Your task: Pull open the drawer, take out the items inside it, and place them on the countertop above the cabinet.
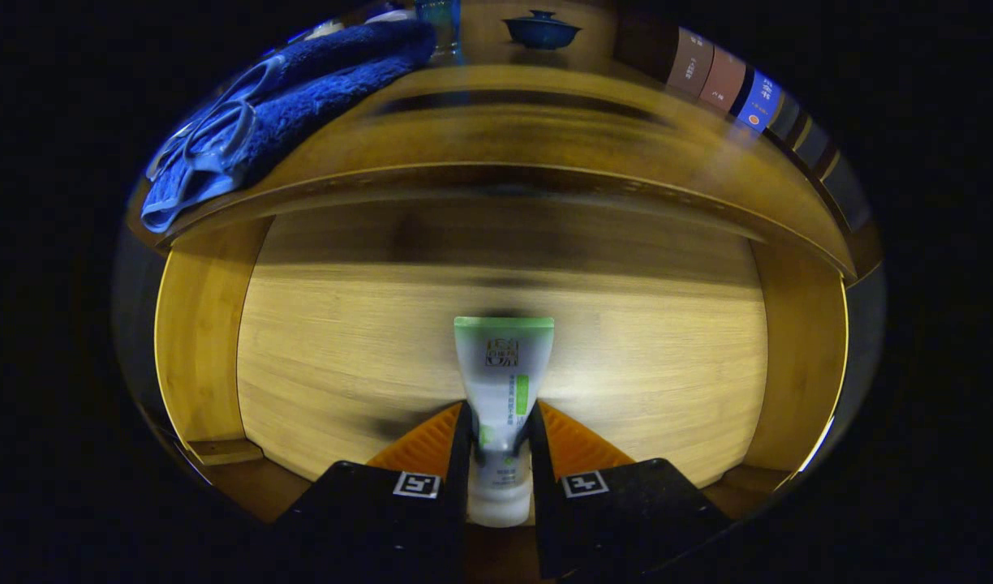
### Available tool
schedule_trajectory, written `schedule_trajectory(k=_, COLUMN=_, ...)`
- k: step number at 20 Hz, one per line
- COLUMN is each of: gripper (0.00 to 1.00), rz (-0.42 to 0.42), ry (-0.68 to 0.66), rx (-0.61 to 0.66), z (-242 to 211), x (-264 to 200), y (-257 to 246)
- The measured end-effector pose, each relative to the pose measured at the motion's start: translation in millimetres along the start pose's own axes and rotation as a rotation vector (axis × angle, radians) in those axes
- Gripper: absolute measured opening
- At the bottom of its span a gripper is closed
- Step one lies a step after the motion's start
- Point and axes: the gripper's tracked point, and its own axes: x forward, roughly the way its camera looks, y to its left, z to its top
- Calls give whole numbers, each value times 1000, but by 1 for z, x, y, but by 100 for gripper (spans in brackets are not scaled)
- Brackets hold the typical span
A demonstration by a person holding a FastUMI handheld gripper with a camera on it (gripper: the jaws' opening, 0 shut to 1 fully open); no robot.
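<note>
My gripper (500, 430) is shut on a white tube with a green end (503, 373); both fingers press its sides and its flat green end points forward beyond the fingertips. Below and ahead lies the open wooden drawer (196, 324), its pale floor bare under the tube. Past the drawer's far side runs the wooden countertop (545, 130) above the cabinet.
A blue towel (318, 89) lies on the countertop's left part, with swimming goggles (212, 138) resting on it. A dark blue lidded bowl (541, 31) stands at the back. Several books (724, 81) stand in a row at the back right.
</note>
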Motion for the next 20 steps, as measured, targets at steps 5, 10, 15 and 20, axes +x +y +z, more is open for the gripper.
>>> schedule_trajectory(k=5, gripper=26, rz=9, ry=-59, rx=0, z=-9, x=0, y=-2)
schedule_trajectory(k=10, gripper=26, rz=8, ry=-214, rx=-6, z=1, x=-54, y=-3)
schedule_trajectory(k=15, gripper=26, rz=35, ry=-334, rx=7, z=14, x=-107, y=-6)
schedule_trajectory(k=20, gripper=26, rz=33, ry=-395, rx=20, z=44, x=-143, y=-11)
